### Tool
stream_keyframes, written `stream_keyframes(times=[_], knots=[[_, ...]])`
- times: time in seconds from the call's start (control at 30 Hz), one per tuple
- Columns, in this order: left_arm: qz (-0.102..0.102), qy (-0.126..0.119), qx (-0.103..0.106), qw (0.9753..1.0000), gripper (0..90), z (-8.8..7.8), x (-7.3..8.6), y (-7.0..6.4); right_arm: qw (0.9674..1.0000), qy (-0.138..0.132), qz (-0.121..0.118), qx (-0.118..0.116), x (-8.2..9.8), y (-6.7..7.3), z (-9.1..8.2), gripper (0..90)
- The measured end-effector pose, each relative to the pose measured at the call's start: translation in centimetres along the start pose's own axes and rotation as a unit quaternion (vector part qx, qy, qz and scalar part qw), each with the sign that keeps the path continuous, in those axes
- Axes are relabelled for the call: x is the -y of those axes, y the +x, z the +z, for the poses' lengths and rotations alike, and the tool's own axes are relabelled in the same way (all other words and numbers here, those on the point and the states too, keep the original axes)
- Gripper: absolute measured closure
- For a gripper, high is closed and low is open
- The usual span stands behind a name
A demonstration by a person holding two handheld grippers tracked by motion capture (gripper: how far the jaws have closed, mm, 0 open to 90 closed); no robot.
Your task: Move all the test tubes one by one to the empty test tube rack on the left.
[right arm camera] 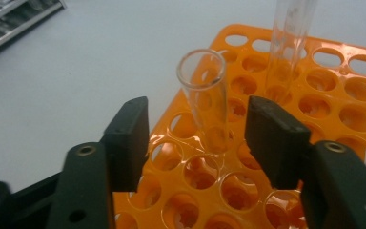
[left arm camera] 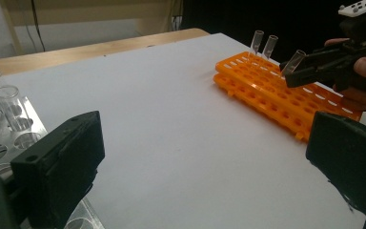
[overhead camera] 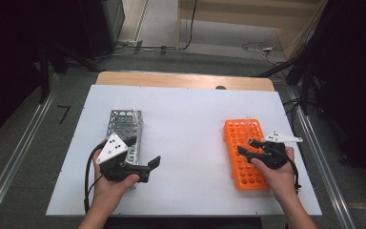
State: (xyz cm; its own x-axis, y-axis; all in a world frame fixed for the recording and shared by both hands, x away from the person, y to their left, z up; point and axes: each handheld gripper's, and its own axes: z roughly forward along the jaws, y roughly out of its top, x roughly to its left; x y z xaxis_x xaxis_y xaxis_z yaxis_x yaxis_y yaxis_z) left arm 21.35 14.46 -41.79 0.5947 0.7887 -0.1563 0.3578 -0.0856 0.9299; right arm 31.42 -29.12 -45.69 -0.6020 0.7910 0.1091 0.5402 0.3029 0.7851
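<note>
your right gripper sits over the orange rack near the tabletop's right edge, jaws part-spread on either side of a clear glass tube without pressing it. the tube is open-mouthed, empty and leans in a hole of the rack. your left gripper has its jaws spread wide, nothing between them, beside the metal rack toward the left edge.

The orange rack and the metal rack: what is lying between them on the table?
Nothing: in the high view the white table top is bare between the metal rack and the orange rack.
</note>
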Motion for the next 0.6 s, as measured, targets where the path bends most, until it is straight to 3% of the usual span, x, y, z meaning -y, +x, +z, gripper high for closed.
stream_keyframes(times=[0.2, 0.43, 0.6], knots=[[-0.001, 0.001, -0.002, 1.0000, 0.0, -0.12, 0.06, 0.07, 0.9998, 0.015, -0.001, 0.012, -0.07, 0.05, 0.39, 58.1], [0.000, 0.004, -0.001, 1.0000, 0.0, -0.04, 0.20, 0.02, 0.9985, 0.031, -0.018, 0.042, -0.12, 0.53, 0.85, 66.9], [0.002, 0.004, 0.002, 1.0000, 0.0, 0.06, 0.24, -0.09, 0.9976, 0.032, -0.013, 0.059, -0.19, 0.59, 0.92, 72.9]])
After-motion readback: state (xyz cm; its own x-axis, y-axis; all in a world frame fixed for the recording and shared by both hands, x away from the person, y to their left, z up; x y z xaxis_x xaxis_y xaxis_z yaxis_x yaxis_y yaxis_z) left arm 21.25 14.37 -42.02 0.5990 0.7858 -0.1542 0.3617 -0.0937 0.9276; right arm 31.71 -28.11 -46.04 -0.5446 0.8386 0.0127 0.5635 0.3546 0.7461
